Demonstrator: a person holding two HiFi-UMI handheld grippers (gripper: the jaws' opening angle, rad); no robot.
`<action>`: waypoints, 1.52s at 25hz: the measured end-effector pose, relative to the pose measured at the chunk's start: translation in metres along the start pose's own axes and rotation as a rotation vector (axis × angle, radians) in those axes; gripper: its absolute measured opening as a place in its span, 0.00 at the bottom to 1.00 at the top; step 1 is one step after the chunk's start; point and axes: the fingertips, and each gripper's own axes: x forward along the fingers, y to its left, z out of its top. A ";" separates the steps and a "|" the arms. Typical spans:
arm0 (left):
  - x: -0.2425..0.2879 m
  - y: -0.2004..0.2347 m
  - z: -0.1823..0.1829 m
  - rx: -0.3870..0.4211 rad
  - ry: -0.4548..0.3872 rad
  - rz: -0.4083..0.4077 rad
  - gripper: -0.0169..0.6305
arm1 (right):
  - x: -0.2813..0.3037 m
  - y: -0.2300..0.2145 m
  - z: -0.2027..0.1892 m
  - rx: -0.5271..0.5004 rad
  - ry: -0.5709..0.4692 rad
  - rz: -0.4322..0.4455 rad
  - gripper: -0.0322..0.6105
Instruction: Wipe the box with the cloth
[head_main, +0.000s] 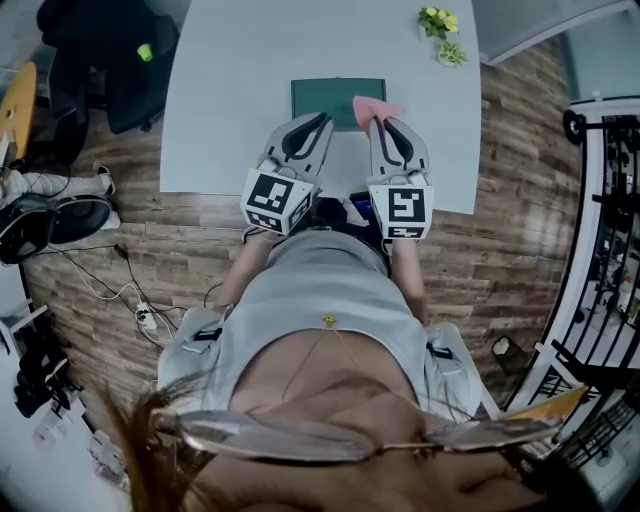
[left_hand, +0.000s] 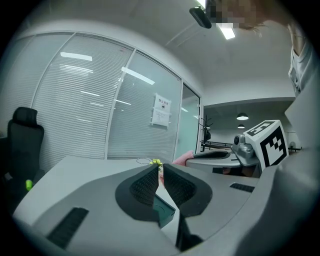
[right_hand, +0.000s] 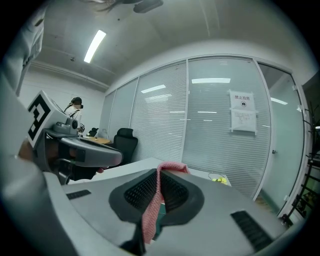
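While a black office chair (head_main: 110, 60) stands on the wooden floor at the far left, the pale grey surface (head_main: 230, 80) fills the upper middle of the head view. The left hand-held gripper (head_main: 321, 120) reaches over the surface's near edge, and its own view shows its jaws drawn almost together, leaving only a thin slit with nothing gripped in it. Through that slit a corner of the flat, dark green rectangular box (left_hand: 163, 210) shows below. The box (head_main: 338, 97) lies flat on the surface just ahead of both tools, with the left tips at its near left edge. To the right, the right hand-held gripper (head_main: 381, 122) holds the pink woven cloth (head_main: 372, 107), which sits over the box's near right corner. In the right gripper view the jaws are clamped on the cloth (right_hand: 151, 210), whose strip runs down between the ribbed pads and folds over the tips. Further right, a small bunch of yellow and green flowers (head_main: 440, 25) rests near the surface's far right corner.
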 end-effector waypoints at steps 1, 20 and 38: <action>0.002 0.001 -0.001 -0.010 0.005 -0.010 0.08 | 0.001 -0.002 -0.002 0.003 0.006 -0.007 0.09; 0.032 0.057 -0.051 -0.007 0.172 -0.114 0.09 | 0.048 -0.046 -0.065 -0.165 0.222 -0.244 0.09; 0.039 0.120 -0.159 -0.024 0.413 -0.023 0.09 | 0.116 -0.064 -0.167 -0.353 0.510 -0.174 0.09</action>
